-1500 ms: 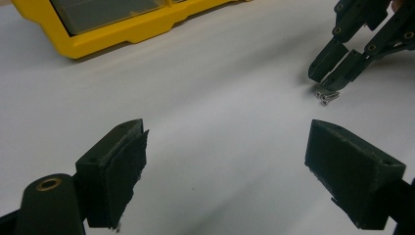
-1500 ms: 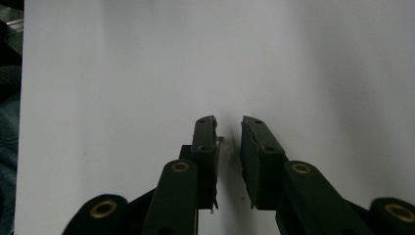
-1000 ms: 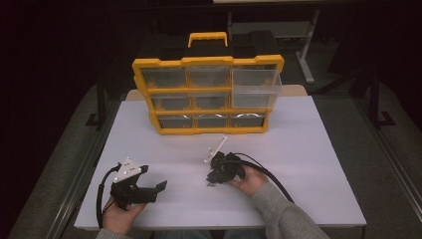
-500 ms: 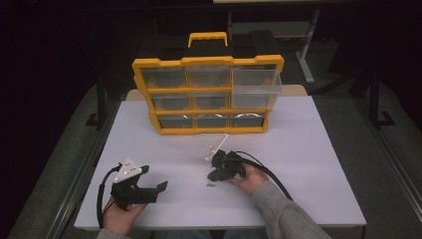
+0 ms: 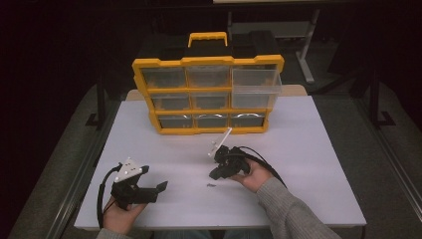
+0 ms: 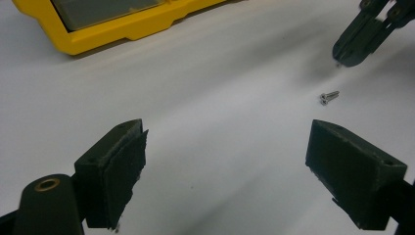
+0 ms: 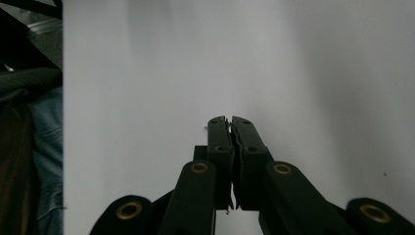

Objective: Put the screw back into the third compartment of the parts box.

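Left gripper (image 5: 152,186) sits at the near left of the white table (image 5: 308,149), jaws spread wide, nothing between them. Its own view confirms: two black pads (image 6: 120,169) far apart over bare tabletop.

Right gripper (image 5: 217,174) is near centre, held in the person's right hand (image 5: 254,174), tips angled down toward the table. Jaws pressed together; the right gripper view shows the two pads (image 7: 218,142) meeting with barely a slit. A tiny metal sliver seems to poke out by the tip there, too small to say whether anything is pinched.

Screw (image 6: 329,96): the left gripper view shows it best, a small silver screw with a round head, lying flat on the table, just below and apart from the right gripper's closed tips. In the high view it's only a dark speck (image 5: 211,185) just in front of those tips.

Farther back, the high view gives the yellow organiser (image 5: 206,62) standing upright with clear drawers in three rows, the upper right drawer (image 5: 256,89) pulled out. The left gripper view catches just its yellow bottom corner (image 6: 122,29).
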A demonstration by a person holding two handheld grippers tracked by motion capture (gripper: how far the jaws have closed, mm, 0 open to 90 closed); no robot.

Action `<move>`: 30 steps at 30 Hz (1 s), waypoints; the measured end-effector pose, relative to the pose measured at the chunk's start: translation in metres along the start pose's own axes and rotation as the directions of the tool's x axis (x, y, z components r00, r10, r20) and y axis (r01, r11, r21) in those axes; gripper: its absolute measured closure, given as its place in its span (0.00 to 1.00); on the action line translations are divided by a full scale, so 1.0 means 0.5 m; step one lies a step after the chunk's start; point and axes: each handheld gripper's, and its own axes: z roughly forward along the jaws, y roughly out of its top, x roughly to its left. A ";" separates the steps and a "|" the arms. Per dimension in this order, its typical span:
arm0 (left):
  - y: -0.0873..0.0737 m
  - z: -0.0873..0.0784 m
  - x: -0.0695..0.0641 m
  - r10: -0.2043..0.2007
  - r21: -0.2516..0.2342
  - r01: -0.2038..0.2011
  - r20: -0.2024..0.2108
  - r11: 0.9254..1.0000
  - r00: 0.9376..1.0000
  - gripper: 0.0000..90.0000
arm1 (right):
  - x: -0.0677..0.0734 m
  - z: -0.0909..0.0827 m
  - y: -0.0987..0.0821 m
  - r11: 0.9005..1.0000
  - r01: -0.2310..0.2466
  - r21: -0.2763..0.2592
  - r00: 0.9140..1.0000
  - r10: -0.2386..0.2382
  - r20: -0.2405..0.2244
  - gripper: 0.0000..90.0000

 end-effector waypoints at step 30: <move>0.000 0.000 0.002 0.005 0.002 -0.005 -0.004 1.000 1.000 0.16 | -0.018 -0.242 0.091 0.995 0.024 -0.097 1.000 -0.025 -0.005 0.96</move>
